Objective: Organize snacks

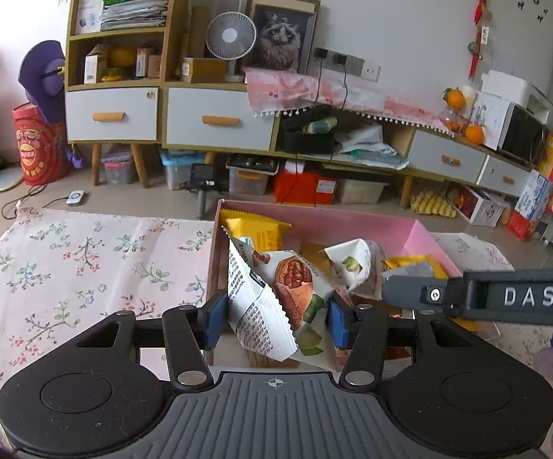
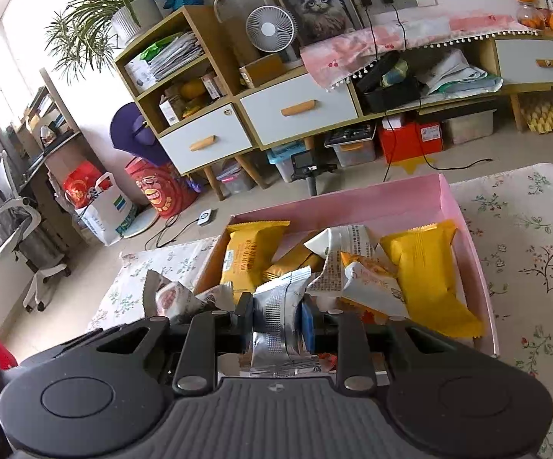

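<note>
Snacks are mostly gathered already: the pink box (image 2: 464,206) in the middle of the right wrist view holds a heap of packets, among them a yellow packet (image 2: 247,256) upright at its left end and another yellow packet (image 2: 425,267) lying along its right wall, with white ones jumbled between. The box sits on the table (image 1: 66,267) under a flowered cloth, and the cloth to the left of the box in the left wrist view is bare of packets.

Two packets are not yet put down. The left claw (image 1: 274,319), in the lower middle of its view, stands partly open with a white packet printed with nuts (image 1: 276,298) between its blue pads; the packet appears pinched at its sides, over the near end of the box. The right claw (image 2: 278,325) is squeezed nearly closed on a silver packet (image 2: 276,313), also above the near edge of the box.

Judging by this, the sorting is near its end: what remains is to lay these two packets in, and perhaps tidy the heap.
</note>
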The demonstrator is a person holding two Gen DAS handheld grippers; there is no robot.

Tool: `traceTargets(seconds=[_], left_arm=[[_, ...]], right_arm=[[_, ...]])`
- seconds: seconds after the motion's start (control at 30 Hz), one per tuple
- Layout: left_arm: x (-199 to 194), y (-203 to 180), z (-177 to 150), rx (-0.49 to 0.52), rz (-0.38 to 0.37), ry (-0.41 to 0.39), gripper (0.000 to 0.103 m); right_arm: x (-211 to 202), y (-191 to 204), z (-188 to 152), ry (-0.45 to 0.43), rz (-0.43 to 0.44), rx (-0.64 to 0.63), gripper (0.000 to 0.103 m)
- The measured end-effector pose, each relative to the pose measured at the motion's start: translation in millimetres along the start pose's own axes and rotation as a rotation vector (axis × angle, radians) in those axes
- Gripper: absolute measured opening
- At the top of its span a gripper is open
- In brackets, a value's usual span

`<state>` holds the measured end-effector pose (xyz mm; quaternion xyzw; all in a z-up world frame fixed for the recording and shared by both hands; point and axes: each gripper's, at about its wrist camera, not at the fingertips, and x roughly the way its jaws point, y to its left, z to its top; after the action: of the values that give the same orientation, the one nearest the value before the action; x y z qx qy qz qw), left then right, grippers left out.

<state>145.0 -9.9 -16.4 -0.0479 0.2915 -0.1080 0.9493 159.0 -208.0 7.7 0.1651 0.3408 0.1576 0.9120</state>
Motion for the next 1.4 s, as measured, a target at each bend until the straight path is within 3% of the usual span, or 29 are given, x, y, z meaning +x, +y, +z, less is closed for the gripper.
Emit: traceTargets(seconds=[0.13,0.2,0.6,0.9,1.17,1.4], left_arm=[[3.0,-0.3,-0.4,0.014,-0.013,-0.004,0.058],[2.4,-0.7,-1.0,0.024,-0.008,-0.001,0.069],[-22.0,-3.5,-1.9,0.032,-0.027,0.065,0.086],[-50.1,-5.3,-14.7,0.107,-0.011,0.108,0.09],[-68.3,9.3,-24.8,0.078,0.009,0.15,0.096],[-79.0,36.9,-39.3,0.056,0.023,0.179,0.098]], right_arm=[[1.4,-1.9,-2.9,0.005,-0.006,0.003,0.018],[-0.1,-3.7,-3.4,0.005,-0.011,0.007,0.022],[-25.3,-0.8,-0.2,-0.003,-0.026,-0.012,0.039],[-49.4,-0.9,-9.4,0.0,-0.078,-0.081,0.065],[-66.6,-1.1,-21.4,0.004,-0.128,-0.107,0.084],[-74.0,4.9,-43.3,0.021,-0.153,-0.181,0.088]])
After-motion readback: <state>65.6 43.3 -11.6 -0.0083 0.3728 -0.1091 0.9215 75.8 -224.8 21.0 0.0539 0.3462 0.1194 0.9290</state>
